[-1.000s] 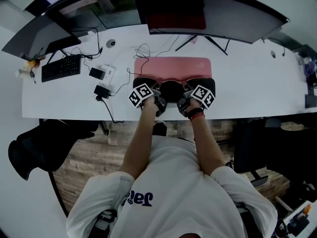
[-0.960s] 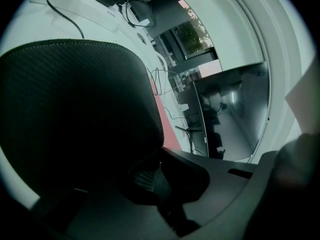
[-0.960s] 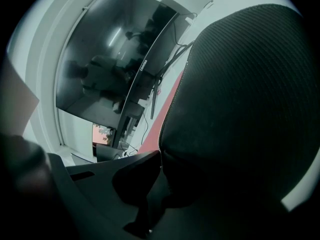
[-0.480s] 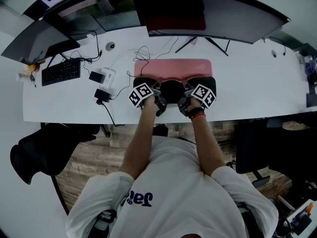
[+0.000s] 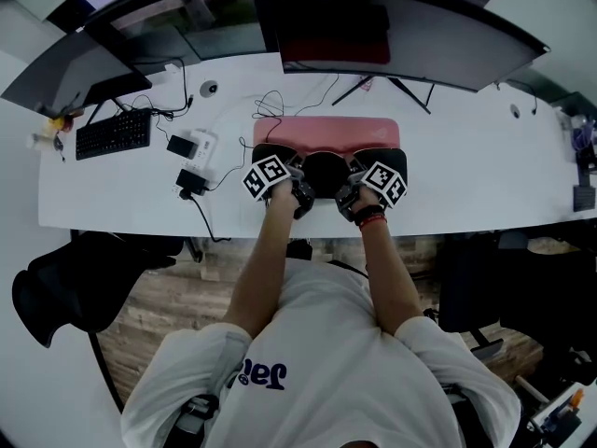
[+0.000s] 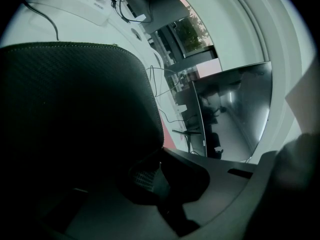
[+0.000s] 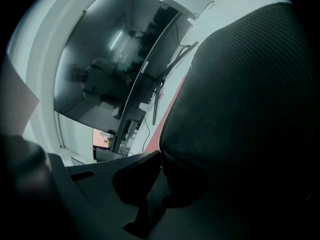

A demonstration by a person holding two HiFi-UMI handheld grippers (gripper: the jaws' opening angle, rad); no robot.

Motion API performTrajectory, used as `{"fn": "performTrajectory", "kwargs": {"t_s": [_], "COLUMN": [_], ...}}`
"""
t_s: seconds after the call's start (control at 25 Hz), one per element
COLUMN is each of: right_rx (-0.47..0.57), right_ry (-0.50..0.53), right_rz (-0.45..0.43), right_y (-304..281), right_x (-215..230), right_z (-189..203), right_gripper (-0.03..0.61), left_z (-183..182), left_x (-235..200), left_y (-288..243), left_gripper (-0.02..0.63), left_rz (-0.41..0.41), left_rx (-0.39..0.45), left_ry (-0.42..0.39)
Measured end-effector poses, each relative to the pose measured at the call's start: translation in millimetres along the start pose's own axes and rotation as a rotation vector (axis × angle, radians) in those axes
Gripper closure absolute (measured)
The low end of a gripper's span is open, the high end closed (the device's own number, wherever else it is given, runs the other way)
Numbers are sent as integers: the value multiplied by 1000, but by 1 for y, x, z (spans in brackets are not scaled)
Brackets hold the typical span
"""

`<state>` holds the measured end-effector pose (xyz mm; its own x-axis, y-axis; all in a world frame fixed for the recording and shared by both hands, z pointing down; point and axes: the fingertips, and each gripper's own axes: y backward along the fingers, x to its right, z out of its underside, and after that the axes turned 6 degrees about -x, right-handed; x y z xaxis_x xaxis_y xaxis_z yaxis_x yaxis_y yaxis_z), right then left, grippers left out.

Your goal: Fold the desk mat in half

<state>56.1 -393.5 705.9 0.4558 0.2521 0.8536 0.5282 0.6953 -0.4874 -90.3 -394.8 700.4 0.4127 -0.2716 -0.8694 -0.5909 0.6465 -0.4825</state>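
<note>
The desk mat (image 5: 326, 131) lies on the white desk (image 5: 485, 157), its pink top showing at the far side. Its near edge is lifted, so the black textured underside (image 5: 323, 169) faces me. My left gripper (image 5: 277, 167) is shut on the near left part of that edge, and the black sheet (image 6: 75, 109) fills the left of the left gripper view. My right gripper (image 5: 374, 167) is shut on the near right part, with the sheet (image 7: 240, 109) filling the right of the right gripper view. A pink sliver (image 6: 167, 136) shows beyond the fold.
A wide curved monitor (image 5: 401, 17) stands behind the mat, its stand legs just past the far edge. A second screen (image 5: 65, 68), a keyboard (image 5: 114, 131), a white box (image 5: 198, 139) and a black adapter with cables (image 5: 191, 173) sit at the left. An office chair (image 5: 75, 278) stands near left.
</note>
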Motion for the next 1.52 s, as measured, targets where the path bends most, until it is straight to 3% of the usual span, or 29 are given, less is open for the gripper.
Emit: {"fn": "performTrajectory", "kwargs": {"t_s": [1.52], "right_rx": [50], "right_ry": [30], "right_rz": [-2], "right_y": [-41], "right_x": [-19], "right_z": [-38], "right_gripper": [546], "left_z": [-44], "left_x": [16], "left_y": [-34], "left_gripper": [583], "left_rz": [53], "left_rx": [-13], "left_ry": [3]}}
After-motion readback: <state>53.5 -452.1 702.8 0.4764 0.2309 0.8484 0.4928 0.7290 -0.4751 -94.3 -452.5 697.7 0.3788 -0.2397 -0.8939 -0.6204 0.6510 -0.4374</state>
